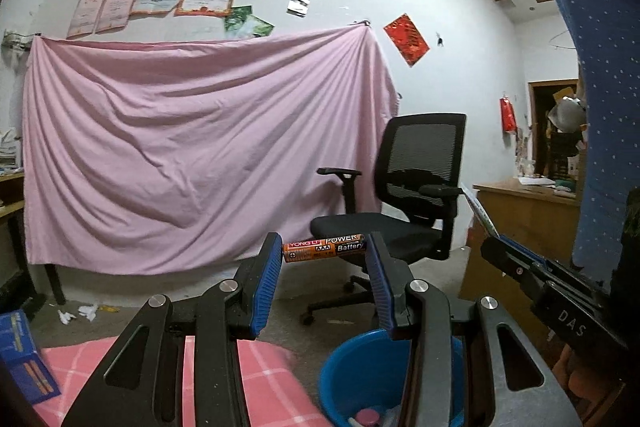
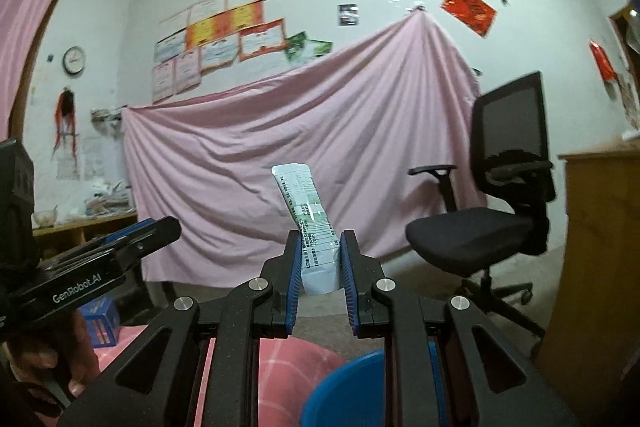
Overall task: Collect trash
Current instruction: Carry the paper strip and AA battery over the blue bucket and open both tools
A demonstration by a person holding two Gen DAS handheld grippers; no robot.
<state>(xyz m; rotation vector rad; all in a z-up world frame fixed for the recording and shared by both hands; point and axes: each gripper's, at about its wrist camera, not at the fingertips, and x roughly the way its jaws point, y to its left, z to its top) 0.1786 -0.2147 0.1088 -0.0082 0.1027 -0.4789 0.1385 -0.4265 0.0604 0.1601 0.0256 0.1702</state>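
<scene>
My left gripper [image 1: 323, 251] is shut on an orange and black AAA battery [image 1: 325, 247], held crosswise between the blue pads in mid air. Below it stands a blue basin [image 1: 360, 375] with a few bits of trash inside. My right gripper [image 2: 320, 259] is shut on a white and green squeezed tube [image 2: 310, 227] that sticks up between the pads. The blue basin's rim [image 2: 340, 387] shows under it. The right gripper also shows in the left wrist view [image 1: 540, 279], and the left gripper shows in the right wrist view [image 2: 100, 259].
A pink checked cloth [image 1: 264, 379] covers the surface beside the basin. A blue box [image 1: 24, 359] lies at its left. A black office chair [image 1: 404, 211] stands ahead, a wooden cabinet [image 1: 528, 219] to the right. White paper scraps [image 1: 80, 311] lie on the floor under the hanging pink sheet [image 1: 192, 155].
</scene>
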